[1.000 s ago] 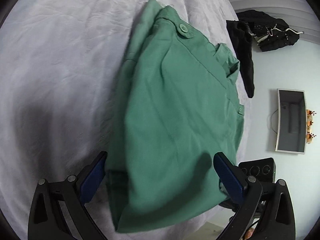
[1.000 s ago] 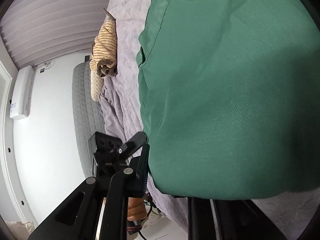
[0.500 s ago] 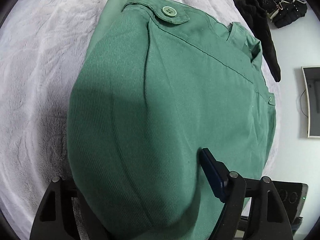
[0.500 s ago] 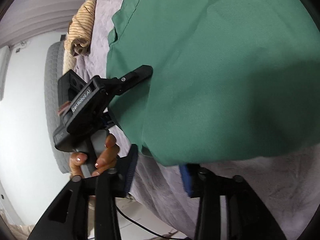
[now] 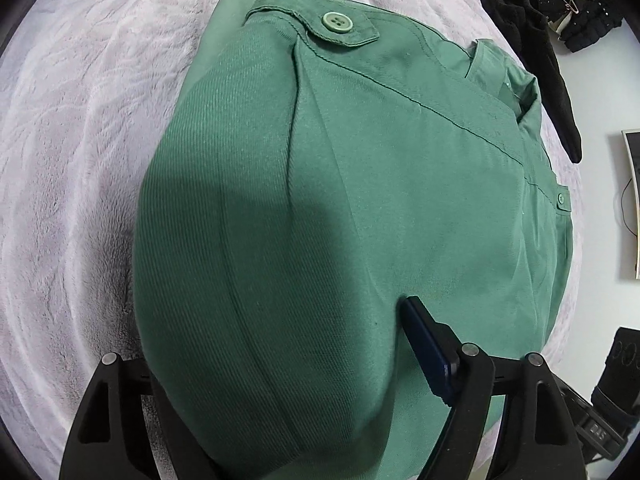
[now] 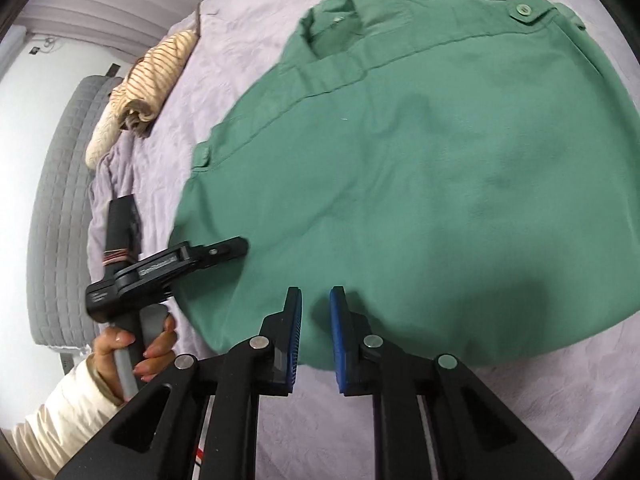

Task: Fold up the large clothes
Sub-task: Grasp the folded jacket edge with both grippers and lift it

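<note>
The green shirt (image 6: 420,176) lies back-side up on the lilac bedspread (image 5: 80,128), spread across most of the bed, and it already reads as a partly folded bundle: in the left wrist view a doubled thickness of cloth rises along its left edge, a buttoned shoulder tab (image 5: 338,24) sits at the far end, and the collar (image 6: 332,26) is turned under at the top in the right wrist view. My judgement is that the side folds are done or nearly so and that the lengthwise fold, bringing the near hem toward the collar, is still to come; the pictures do not show how the sleeves lie underneath. The left gripper (image 6: 224,254) reaches over the shirt's near left edge, with one blue pad (image 5: 424,344) resting on top of the cloth and the other finger hidden beneath the fold, so I cannot tell whether it is pinching the fabric. The right gripper (image 6: 316,332) hovers just at the near hem, its pads apart by a narrow gap and holding nothing. Well apart near the headboard lies a striped beige garment (image 6: 156,72), and dark clothes (image 5: 560,12) lie off the far corner. No basket, drawer or other container is in view.
</note>
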`<state>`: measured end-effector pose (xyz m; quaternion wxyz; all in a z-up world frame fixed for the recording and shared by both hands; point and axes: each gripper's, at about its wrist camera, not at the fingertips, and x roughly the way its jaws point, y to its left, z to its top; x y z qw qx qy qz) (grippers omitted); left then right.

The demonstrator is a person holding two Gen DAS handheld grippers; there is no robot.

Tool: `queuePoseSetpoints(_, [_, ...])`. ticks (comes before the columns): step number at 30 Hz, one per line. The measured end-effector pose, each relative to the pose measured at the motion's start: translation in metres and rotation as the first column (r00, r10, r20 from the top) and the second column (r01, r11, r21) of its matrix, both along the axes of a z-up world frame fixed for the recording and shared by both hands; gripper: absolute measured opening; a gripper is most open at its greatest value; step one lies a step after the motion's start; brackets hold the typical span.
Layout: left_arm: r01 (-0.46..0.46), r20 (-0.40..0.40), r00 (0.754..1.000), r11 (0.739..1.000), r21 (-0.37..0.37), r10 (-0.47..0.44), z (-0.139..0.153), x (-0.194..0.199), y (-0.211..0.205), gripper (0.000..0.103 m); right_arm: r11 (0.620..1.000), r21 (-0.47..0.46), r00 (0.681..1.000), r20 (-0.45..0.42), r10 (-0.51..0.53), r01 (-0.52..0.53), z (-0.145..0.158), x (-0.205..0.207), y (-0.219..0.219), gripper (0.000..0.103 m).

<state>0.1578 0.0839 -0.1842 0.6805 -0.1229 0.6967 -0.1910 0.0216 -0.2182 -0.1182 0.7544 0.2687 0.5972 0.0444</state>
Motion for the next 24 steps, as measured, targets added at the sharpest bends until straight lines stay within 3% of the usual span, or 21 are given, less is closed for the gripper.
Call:
queuePoseSetpoints(2, [0.002, 0.016, 1.000, 1.000, 0.024, -0.002, 0.001, -0.002, -0.001, 0.082, 1.000, -0.004, 1.000, -0.029, 0.005, -0.005, -0.015, 0.000, -0.007, 0.014])
queuePoseSetpoints(4, [0.000, 0.048, 0.999, 0.999, 0.053, -0.002, 0.004, -0.004, -0.004, 0.074, 1.000, 0.011, 0.997, -0.072, 0.013, -0.012, -0.036, 0.001, -0.012, 0.011])
queuePoseSetpoints(6, [0.009, 0.090, 0.996, 0.998, 0.057, -0.014, 0.010, -0.007, -0.007, 0.047, 1.000, 0.021, 0.996, -0.090, 0.022, -0.021, -0.051, 0.002, -0.013, 0.009])
queuePoseSetpoints(9, [0.016, 0.118, 0.993, 0.999, 0.034, -0.020, 0.020, -0.007, -0.008, 0.025, 0.999, 0.043, 0.996, -0.087, 0.034, -0.031, -0.061, 0.003, -0.013, 0.008])
queuePoseSetpoints(11, [0.001, 0.117, 0.993, 1.000, -0.008, 0.000, 0.027, -0.007, -0.004, 0.019, 0.998, 0.057, 0.996, -0.084, 0.039, -0.034, -0.063, 0.004, -0.014, 0.008])
queuePoseSetpoints(12, [-0.027, 0.100, 0.994, 0.998, -0.063, 0.033, 0.030, -0.008, 0.004, 0.017, 0.997, 0.064, 0.996, -0.081, 0.042, -0.037, -0.064, 0.003, -0.015, 0.008])
queuePoseSetpoints(14, [-0.093, 0.063, 0.992, 0.973, -0.213, 0.109, 0.040, -0.009, 0.017, 0.017, 0.996, 0.088, 0.996, -0.075, 0.039, -0.033, -0.066, 0.001, -0.017, 0.008])
queuePoseSetpoints(16, [-0.108, 0.064, 0.989, 0.956, -0.272, 0.130, 0.055, -0.010, 0.013, 0.017, 0.992, 0.126, 0.997, -0.070, 0.027, -0.018, -0.069, -0.001, -0.023, 0.008])
queuePoseSetpoints(20, [-0.026, 0.138, 0.988, 0.951, -0.307, 0.071, 0.095, -0.016, -0.024, 0.017, 0.979, 0.202, 0.997, -0.073, 0.002, 0.013, -0.075, -0.003, -0.032, 0.008])
queuePoseSetpoints(24, [0.137, 0.290, 0.955, 0.961, -0.241, -0.063, 0.145, -0.024, -0.090, 0.017, 0.960, 0.278, 0.997, -0.072, -0.012, 0.032, -0.068, -0.006, -0.045, 0.009])
